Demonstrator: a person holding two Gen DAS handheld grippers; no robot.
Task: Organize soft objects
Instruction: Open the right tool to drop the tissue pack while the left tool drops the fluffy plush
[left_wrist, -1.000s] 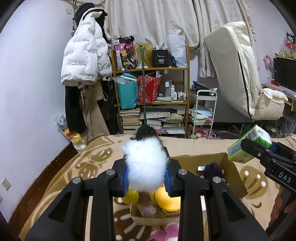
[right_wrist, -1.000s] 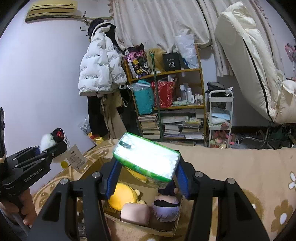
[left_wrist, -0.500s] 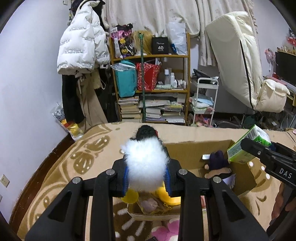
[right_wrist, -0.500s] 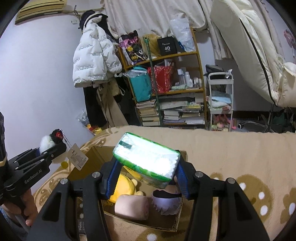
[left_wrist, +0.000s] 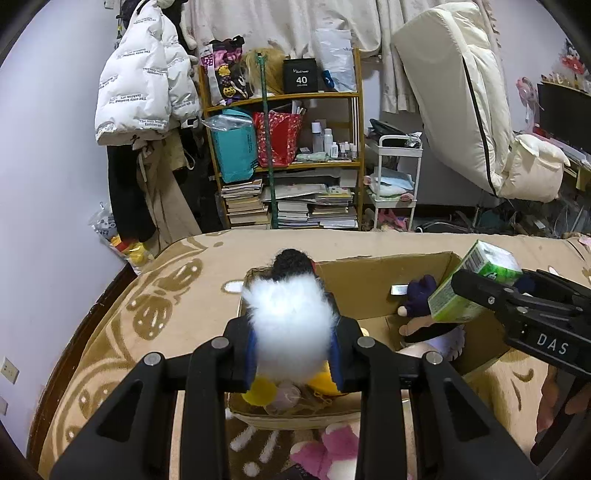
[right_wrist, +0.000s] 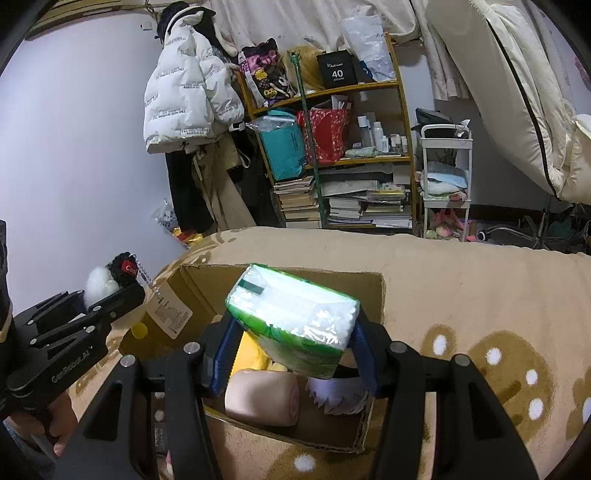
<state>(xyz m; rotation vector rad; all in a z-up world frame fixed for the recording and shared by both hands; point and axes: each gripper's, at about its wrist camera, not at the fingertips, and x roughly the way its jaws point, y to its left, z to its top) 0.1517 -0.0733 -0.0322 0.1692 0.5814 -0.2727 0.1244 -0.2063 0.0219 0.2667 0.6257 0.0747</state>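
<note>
With the left tongs (left_wrist: 293, 354) clamped on the fluffy toy (left_wrist: 291, 328) and the right tongs (right_wrist: 291, 354) on the tissue pack (right_wrist: 295, 317), lower both well inside the box (right_wrist: 369, 291) before letting go.

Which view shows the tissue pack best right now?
The right wrist view: the tissue pack fills the centre, clamped in the right gripper above the cardboard box. The left wrist view shows only its end, at the right edge.

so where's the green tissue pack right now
The green tissue pack is clamped in the right gripper, held over the open cardboard box, above the pink plush.
</note>
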